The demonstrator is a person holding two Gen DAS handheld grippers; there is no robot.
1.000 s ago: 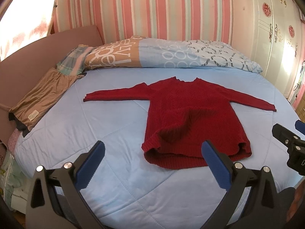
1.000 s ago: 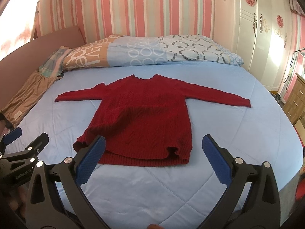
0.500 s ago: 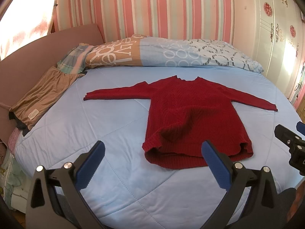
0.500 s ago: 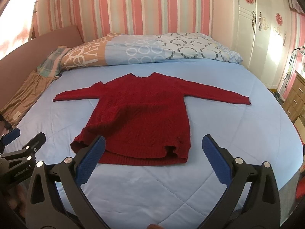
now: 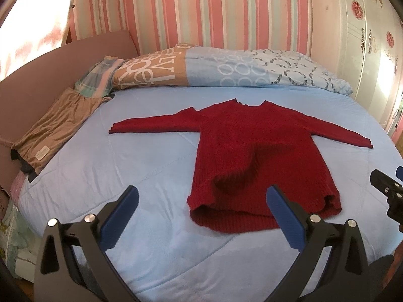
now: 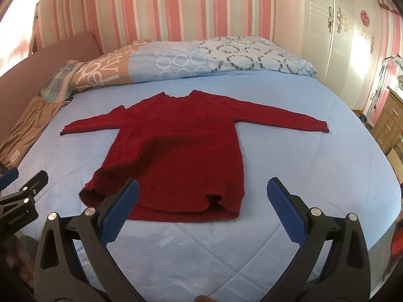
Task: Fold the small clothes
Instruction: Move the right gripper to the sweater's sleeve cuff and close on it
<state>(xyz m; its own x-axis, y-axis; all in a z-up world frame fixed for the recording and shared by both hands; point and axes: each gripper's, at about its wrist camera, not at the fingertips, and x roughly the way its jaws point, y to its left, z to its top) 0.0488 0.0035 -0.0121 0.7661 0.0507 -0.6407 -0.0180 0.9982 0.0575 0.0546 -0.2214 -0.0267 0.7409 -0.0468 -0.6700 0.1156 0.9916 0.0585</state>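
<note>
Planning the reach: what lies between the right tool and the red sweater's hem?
Only bare blue bedspread, seen in the right wrist view, separates the open right tool from the red sweater.

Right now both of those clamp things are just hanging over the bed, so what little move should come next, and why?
Probably bring both grippers down to the near hem. The red sweater lies flat on the blue bedspread, sleeves spread, not yet folded. The left gripper and right gripper are open and hold nothing, short of the hem, so neither can grasp it yet.

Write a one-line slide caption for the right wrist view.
Open right gripper hovers above the hem of a red sweater spread flat, sleeves out, on a light blue bed.
</note>
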